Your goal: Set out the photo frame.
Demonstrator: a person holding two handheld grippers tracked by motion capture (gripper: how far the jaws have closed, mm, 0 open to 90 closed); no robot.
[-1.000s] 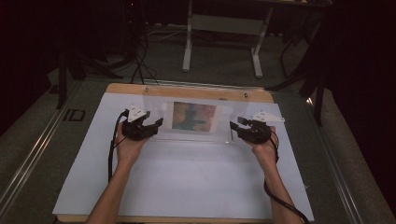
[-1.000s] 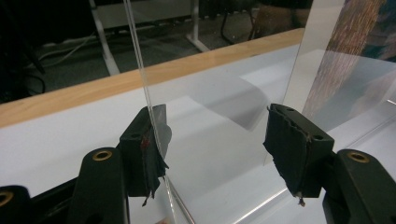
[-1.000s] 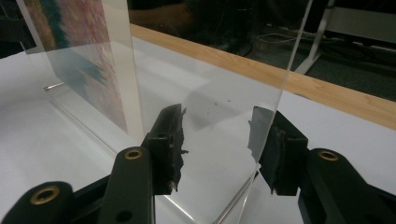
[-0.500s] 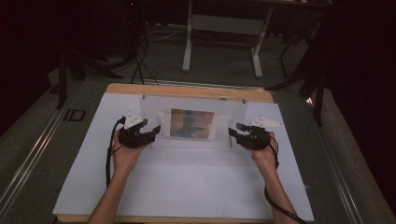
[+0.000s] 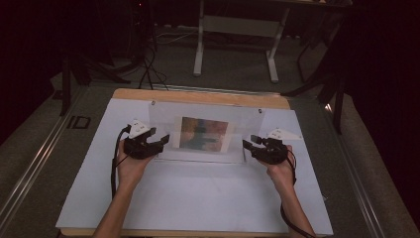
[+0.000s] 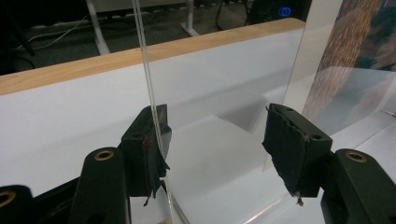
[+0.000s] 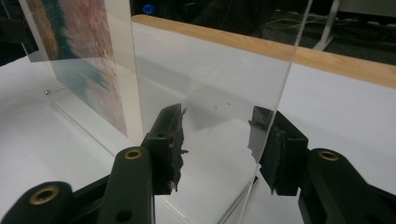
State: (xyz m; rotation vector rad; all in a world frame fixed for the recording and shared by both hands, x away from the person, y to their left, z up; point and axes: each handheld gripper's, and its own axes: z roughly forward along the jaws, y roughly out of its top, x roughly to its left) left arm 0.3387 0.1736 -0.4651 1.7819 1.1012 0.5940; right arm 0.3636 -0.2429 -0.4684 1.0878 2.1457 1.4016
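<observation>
The left hand-held gripper [image 5: 159,141] has its jaws spread wide at the left edge of a clear acrylic frame [image 5: 163,119]; in the left gripper view [image 6: 215,154] the sheet's edge runs just in front of one pad [image 6: 148,156], and contact cannot be told. The right hand-held gripper [image 5: 250,142] is likewise wide open at the frame's right edge; in the right gripper view [image 7: 217,149] the clear sheet [image 7: 224,79] stands between the pads, ungripped. The frame stands upright at the middle of the white-covered table [image 5: 198,198], holding a colourful picture [image 5: 204,134].
</observation>
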